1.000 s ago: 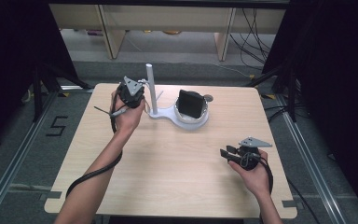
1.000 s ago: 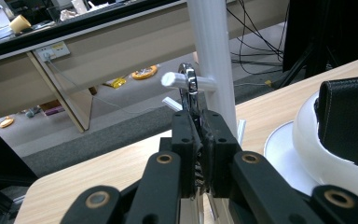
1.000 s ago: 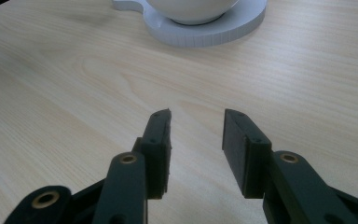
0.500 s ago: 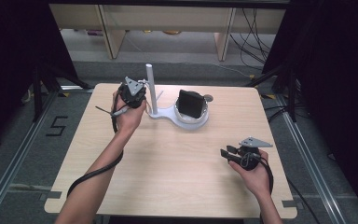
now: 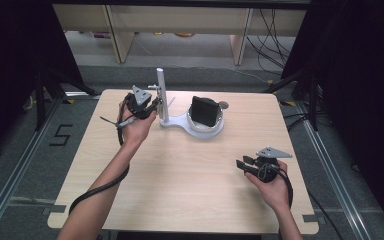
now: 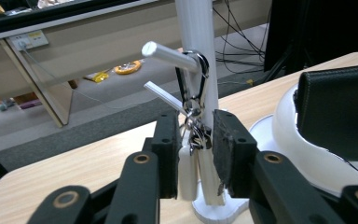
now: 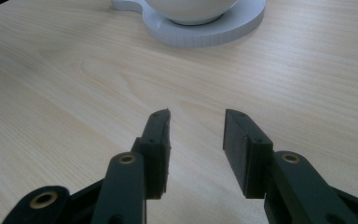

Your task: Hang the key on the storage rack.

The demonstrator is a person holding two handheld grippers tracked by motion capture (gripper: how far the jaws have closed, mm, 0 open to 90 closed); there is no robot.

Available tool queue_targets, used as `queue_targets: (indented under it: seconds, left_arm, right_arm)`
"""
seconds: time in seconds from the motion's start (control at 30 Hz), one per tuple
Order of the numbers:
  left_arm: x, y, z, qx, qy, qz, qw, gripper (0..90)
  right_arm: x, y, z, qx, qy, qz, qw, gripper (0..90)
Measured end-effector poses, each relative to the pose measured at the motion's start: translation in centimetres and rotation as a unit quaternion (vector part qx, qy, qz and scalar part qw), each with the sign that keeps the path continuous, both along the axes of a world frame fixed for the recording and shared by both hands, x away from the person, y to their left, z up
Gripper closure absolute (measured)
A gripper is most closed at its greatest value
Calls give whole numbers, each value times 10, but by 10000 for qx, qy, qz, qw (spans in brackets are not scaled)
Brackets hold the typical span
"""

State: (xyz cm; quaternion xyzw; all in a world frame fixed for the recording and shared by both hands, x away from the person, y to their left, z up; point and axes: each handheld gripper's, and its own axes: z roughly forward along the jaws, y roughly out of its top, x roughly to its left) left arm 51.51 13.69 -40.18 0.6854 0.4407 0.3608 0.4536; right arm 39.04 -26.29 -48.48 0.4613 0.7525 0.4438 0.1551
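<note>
In the high view, our left gripper (image 5: 152,106) sits just beside the white stand's post (image 5: 160,90), while our right gripper (image 5: 244,162) rests low on the tabletop (image 5: 190,175), well apart from the post, near the front right. A dark wallet (image 5: 203,110) stands in the stand's bowl, right of the post.

The left gripper view adds what the high view cannot resolve: a bunch of keys (image 6: 193,135) hangs by its carabiner from the post's peg (image 6: 170,55), between fingers (image 6: 226,149) that have just been opening and no longer pinch it. We judge the keys light, stiff, loose and jingly; best taken at the fobs below the ring.

The right gripper view shows spread fingers (image 7: 156,140) holding nothing.
</note>
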Motion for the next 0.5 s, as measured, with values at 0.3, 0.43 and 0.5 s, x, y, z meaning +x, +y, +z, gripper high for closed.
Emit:
queue_targets:
  seconds: [0.3,0.43,0.5]
  left_arm:
    - [-13,15,-4,-110,201,-331,9992,585]
    - [-22,24,-8,-172,277,-402,9987,544]
    - [-27,29,-10,-159,284,-435,9985,526]
  right_arm:
    - [0,-1,1,-66,-2,-29,10000,613]
    - [0,-1,0,-66,7,-13,10000,611]
    - [0,0,0,-68,16,-8,10000,610]
